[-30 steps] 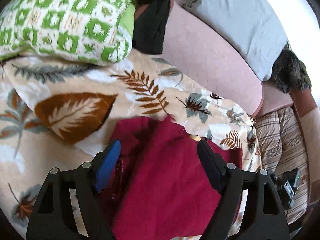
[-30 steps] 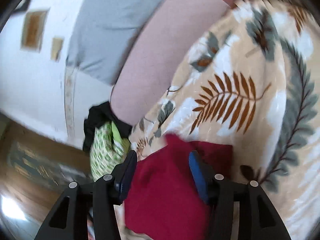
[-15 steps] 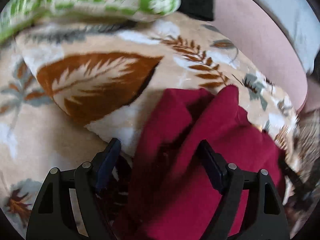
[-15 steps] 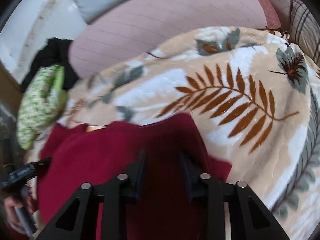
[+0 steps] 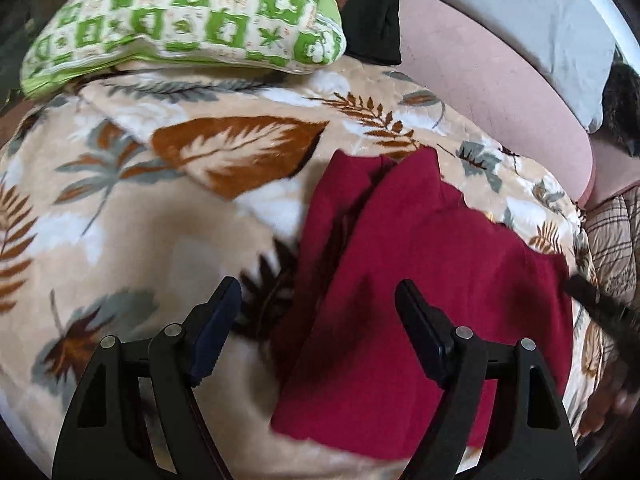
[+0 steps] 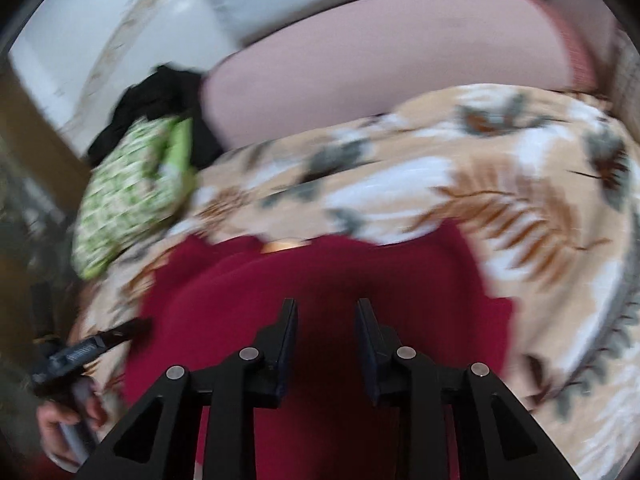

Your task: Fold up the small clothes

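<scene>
A dark red garment (image 5: pixel 420 260) lies partly folded on a leaf-print blanket (image 5: pixel 140 240), one flap lapped over its left part. My left gripper (image 5: pixel 316 286) hovers wide open over the garment's left edge, its pads clear of the cloth. In the right wrist view the same red garment (image 6: pixel 320 264) fills the lower middle. My right gripper (image 6: pixel 327 304) stands above it with its jaws opening. A narrow gap shows between them and the cloth lies below, not pinched. The left gripper (image 6: pixel 80 352) and the hand (image 6: pixel 68 424) holding it show at the lower left.
A green-and-white patterned pillow (image 5: pixel 180 20) lies at the blanket's far left, with a black cloth (image 5: pixel 376 12) behind it. A pink cushion (image 5: pixel 480 80) and a grey pillow (image 5: pixel 540 20) back the couch. A plaid cushion (image 5: pixel 612 240) lies at the right.
The left gripper dropped and shifted to the garment's left edge, still wide open. The right gripper swung over the red garment, narrowed its jaws, then widened them a little. A flap now lies folded over.
</scene>
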